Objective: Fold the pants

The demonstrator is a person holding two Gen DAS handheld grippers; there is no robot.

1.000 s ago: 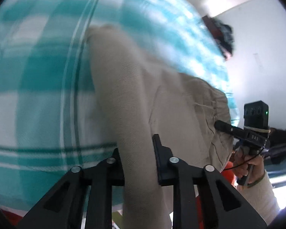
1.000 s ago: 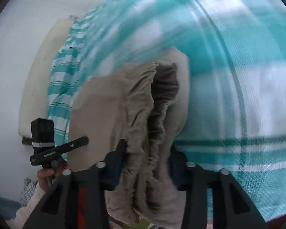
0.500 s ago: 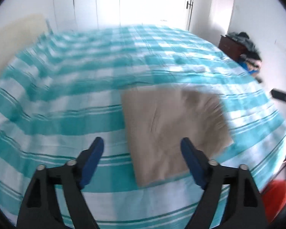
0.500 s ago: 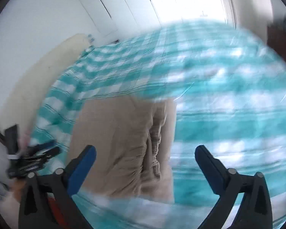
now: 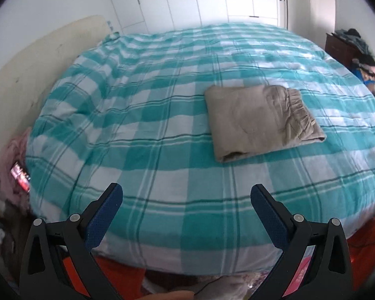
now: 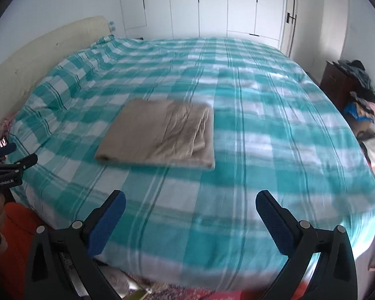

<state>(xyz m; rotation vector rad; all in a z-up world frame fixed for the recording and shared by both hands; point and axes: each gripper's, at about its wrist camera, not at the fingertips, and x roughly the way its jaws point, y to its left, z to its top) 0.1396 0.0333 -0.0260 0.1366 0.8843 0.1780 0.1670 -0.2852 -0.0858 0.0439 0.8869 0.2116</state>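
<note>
1. Pants [image 5: 260, 120]: beige, folded into a flat rectangle at 1 o'clock on the teal checked bedspread [image 5: 142, 115]; elastic waistband at its right edge.
2. Left gripper [image 5: 186, 215]: jaws have just been opening, now wide apart, nothing between them.
3. Right gripper [image 6: 190, 218]: wide apart, empty.
4. Judgement: fold looks complete; withdraw clear without snagging the stack.

Home bedroom: checked-duvet bed [image 5: 162, 125]; white wardrobe doors [image 6: 212, 5]; headboard [image 5: 37, 57]
</note>
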